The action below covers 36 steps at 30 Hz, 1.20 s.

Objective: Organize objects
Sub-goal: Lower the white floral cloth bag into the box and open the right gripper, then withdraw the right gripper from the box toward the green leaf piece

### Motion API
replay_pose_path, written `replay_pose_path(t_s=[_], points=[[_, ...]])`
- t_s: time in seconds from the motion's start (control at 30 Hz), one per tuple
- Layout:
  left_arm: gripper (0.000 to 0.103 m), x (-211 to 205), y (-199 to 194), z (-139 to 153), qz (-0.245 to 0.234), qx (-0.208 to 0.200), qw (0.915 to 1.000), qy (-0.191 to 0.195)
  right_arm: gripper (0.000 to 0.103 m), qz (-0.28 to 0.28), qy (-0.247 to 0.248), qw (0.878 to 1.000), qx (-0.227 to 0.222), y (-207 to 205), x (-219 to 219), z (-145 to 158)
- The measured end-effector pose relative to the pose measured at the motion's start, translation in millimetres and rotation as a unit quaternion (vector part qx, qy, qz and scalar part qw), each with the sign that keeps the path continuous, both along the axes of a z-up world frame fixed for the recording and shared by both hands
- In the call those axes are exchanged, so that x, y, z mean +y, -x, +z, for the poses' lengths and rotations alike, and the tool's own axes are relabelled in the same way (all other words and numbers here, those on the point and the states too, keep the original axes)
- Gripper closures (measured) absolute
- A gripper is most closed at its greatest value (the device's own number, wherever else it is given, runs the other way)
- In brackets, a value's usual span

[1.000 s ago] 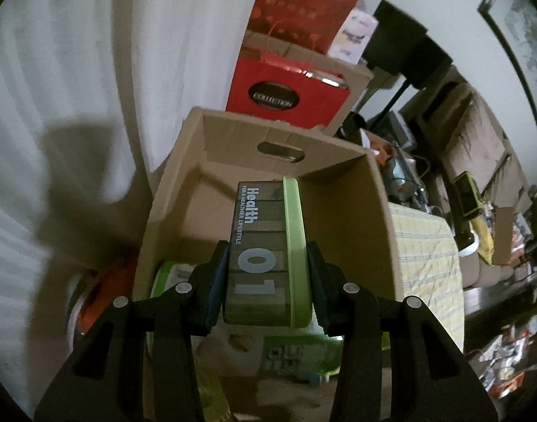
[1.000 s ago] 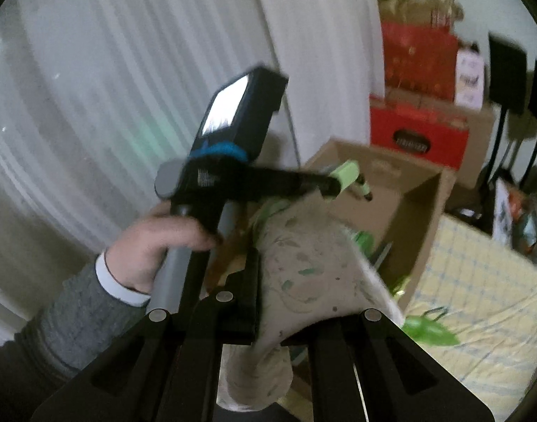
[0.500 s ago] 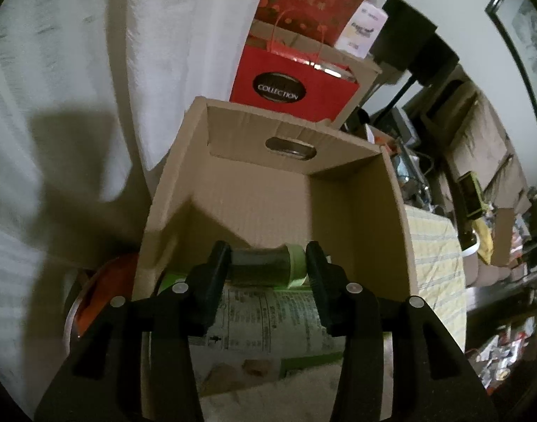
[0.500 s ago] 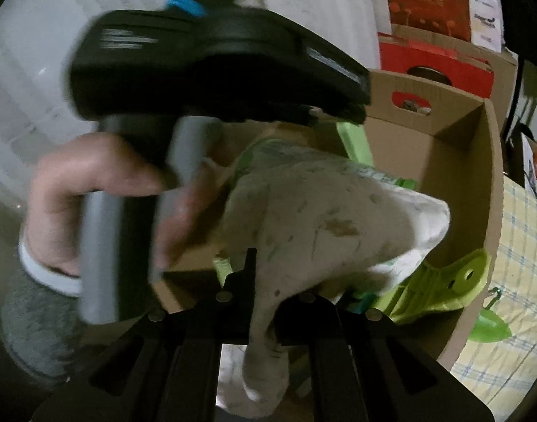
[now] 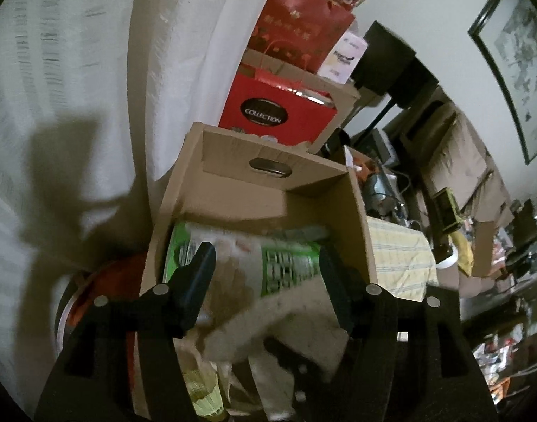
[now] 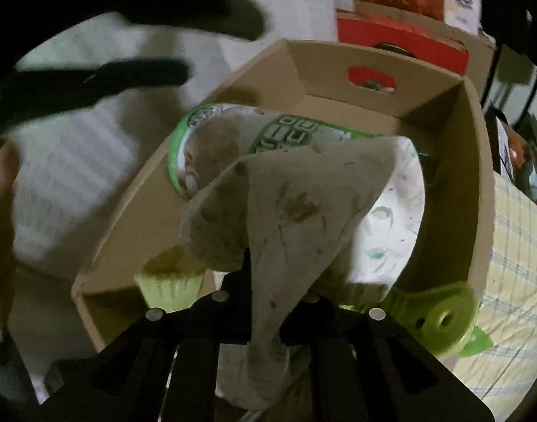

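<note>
An open cardboard box [image 5: 268, 190] stands against a white curtain; it also shows in the right wrist view [image 6: 475, 161]. Inside lies a white and green printed package [image 5: 286, 263], seen too in the right wrist view [image 6: 212, 147]. My left gripper [image 5: 266, 274] is open and empty above the box. My right gripper [image 6: 268, 274] is shut on a speckled off-white cloth [image 6: 296, 211] and holds it over the box. That cloth [image 5: 286, 320] passes under my left gripper. A lime green plastic piece [image 6: 440, 316] rests on the box's near right corner.
Red gift bags [image 5: 279, 112] and a carton are stacked behind the box. A yellow checked cloth [image 5: 398, 256] covers the surface to the right. An orange object [image 5: 103, 288] sits left of the box. Cluttered furniture fills the far right.
My left gripper let go of the green "Health 01" box and opened; that box is out of sight. My right gripper carried the cloth over the box. The left hand pulled up and away.
</note>
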<state>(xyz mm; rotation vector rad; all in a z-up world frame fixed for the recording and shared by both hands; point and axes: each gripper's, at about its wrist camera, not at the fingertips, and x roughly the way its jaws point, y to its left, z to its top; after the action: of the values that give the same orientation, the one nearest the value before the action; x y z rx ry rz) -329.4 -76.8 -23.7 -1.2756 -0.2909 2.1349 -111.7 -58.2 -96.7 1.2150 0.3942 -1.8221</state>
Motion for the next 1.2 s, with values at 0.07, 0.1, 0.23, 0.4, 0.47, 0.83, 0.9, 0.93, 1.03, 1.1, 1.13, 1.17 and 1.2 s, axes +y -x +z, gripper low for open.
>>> replay_pose_path(t_s=[0.07, 0.1, 0.23, 0.4, 0.47, 0.83, 0.9, 0.93, 1.03, 1.1, 1.13, 1.17, 1.2], points=[[0.043, -5.2, -0.9, 2.7, 0.008, -0.003, 0.9999, -0.014, 0.093, -0.011, -0.006, 1.000, -0.001, 7.3, -3.9, 1.1], [0.043, -6.7, -1.0, 3.1, 0.007, -0.006, 0.9998, -0.018, 0.090, -0.011, -0.010, 1.000, 0.003, 5.1, -4.4, 3.0], [0.043, -11.4, -1.7, 6.8, 0.007, -0.003, 0.9998, -0.020, 0.070, -0.002, 0.011, 1.000, -0.008, -3.0, 5.8, 12.6], [0.043, -12.6, -6.2, 5.9, 0.006, -0.007, 0.9998, -0.020, 0.060, 0.009, 0.023, 0.999, 0.023, -20.1, 26.6, 33.2], [0.043, -11.2, -10.0, 3.0, 0.001, -0.010, 0.9998, -0.015, 0.059, 0.012, 0.033, 0.999, 0.028, -19.5, 39.0, 40.1], [0.043, 16.7, -60.4, -18.7, -0.066, -0.019, 0.9976, 0.005, 0.054, -0.031, 0.066, 0.995, 0.069, -18.8, 97.5, 85.9], [0.043, 23.6, -69.2, -20.6, -0.075, -0.017, 0.9970, 0.006, 0.054, -0.051, 0.065, 0.993, 0.082, -14.4, 108.5, 91.1], [0.043, 28.0, -72.8, -21.4, -0.077, -0.015, 0.9969, 0.008, 0.054, -0.061, 0.064, 0.992, 0.086, -12.0, 113.8, 92.7], [0.043, 42.3, -82.6, -25.8, -0.086, -0.004, 0.9959, 0.029, 0.054, -0.086, 0.062, 0.991, 0.085, -2.5, 127.7, 92.3], [0.043, 52.4, -89.2, -30.1, -0.093, 0.007, 0.9942, 0.054, 0.054, -0.098, 0.062, 0.990, 0.079, 6.2, 133.6, 88.4], [0.043, 57.7, -92.2, -33.2, -0.094, 0.017, 0.9927, 0.075, 0.054, -0.102, 0.063, 0.990, 0.077, 9.3, 135.5, 86.9], [0.043, 63.2, -94.0, -37.8, -0.094, 0.026, 0.9903, 0.100, 0.054, -0.105, 0.064, 0.990, 0.074, 9.9, 137.6, 85.4], [0.043, 66.8, -94.5, -42.2, -0.096, 0.029, 0.9881, 0.117, 0.054, -0.107, 0.065, 0.989, 0.072, 8.2, 143.0, 85.5]])
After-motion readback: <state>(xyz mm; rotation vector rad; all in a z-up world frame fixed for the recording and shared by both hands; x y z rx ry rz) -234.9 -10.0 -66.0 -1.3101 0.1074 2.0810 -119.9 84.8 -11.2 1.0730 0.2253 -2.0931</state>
